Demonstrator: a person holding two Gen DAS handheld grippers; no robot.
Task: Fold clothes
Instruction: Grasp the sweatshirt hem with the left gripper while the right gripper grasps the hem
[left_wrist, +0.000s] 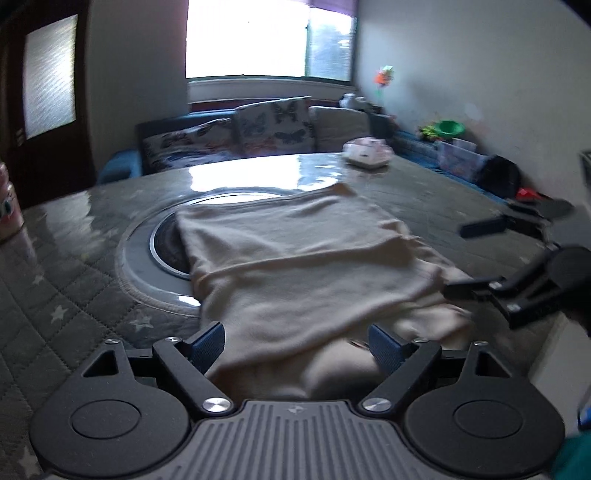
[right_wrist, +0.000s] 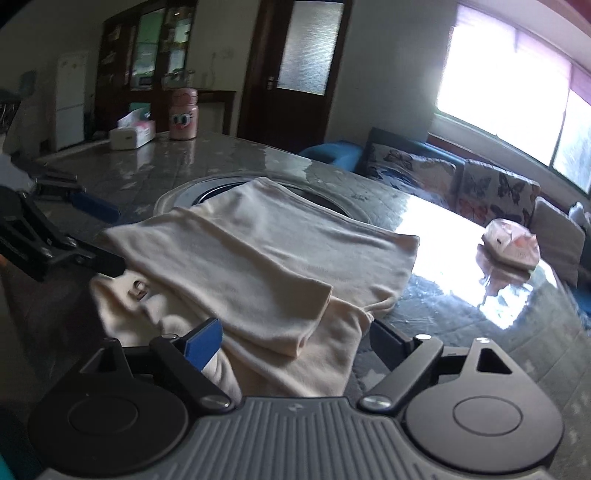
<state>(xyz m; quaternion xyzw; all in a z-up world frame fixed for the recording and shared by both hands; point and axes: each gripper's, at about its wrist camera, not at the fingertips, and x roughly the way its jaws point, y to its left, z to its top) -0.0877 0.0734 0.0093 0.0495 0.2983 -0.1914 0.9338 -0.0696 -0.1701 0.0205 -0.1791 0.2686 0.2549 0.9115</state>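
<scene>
Table with quilted star-print cover under clear sheet, round inset at centre. Cream garment folded flat over the inset, reaching toward the near table edge. Left gripper low at near edge, fingers wide apart, cloth passing between them, not clamped. Right gripper low too, fingers wide, straddling the garment's near hem. Motion blur throughout; garment type unclear, small tag unreadable. Pink bottle and tissue box at far table edge; pink pack blurred.
</scene>
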